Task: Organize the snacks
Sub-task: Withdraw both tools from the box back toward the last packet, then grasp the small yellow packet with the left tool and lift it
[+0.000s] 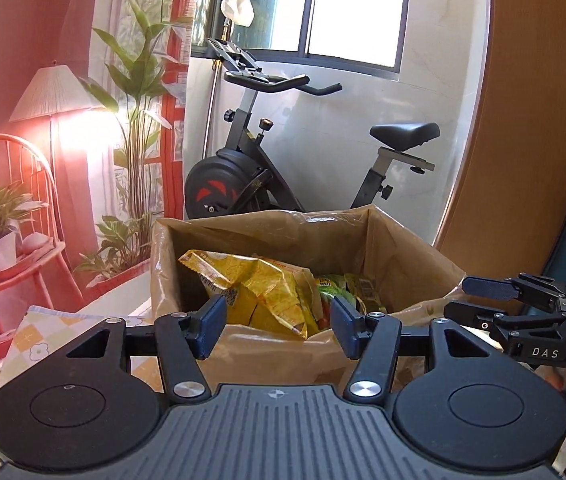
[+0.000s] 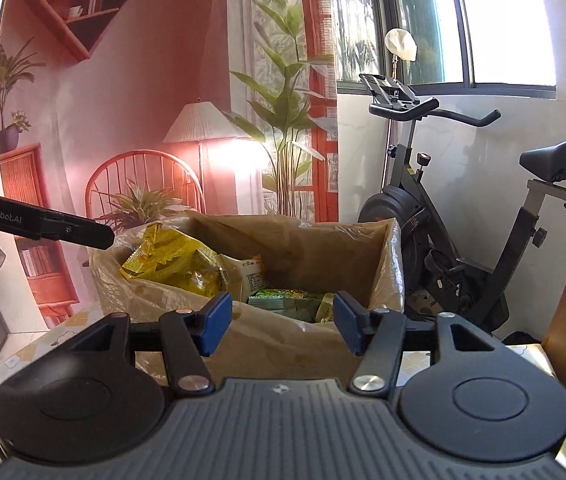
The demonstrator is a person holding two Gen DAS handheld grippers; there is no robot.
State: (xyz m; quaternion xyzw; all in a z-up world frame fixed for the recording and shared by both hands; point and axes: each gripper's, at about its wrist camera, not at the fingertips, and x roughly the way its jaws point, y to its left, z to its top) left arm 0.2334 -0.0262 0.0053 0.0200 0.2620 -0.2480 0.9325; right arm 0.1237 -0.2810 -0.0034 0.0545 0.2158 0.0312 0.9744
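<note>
Left wrist view. Left hand-held gripper [image 1: 279, 326]: blue pads spread partway, nothing between them, touching nothing; it hangs just short of the near wall of the cardboard box [image 1: 383, 240]. The box stands on the desk [image 1: 43, 336], which has a checked cloth, and is lined with clear plastic. Contents: yellow snack packets [image 1: 267, 288] on the left, green packets [image 1: 347, 288] on the right. Right hand-held gripper [image 1: 467, 298]: at the right edge beside the box, jaws apart, empty.

Right wrist view. Right hand-held gripper [image 2: 283, 326]: pads spread partway, empty, near the box's front wall [image 2: 283, 344]. Yellow packets [image 2: 175, 260] heaped far left, green packets [image 2: 291, 300] low in the middle. Exercise bike [image 2: 463, 208] far right, behind the box.
</note>
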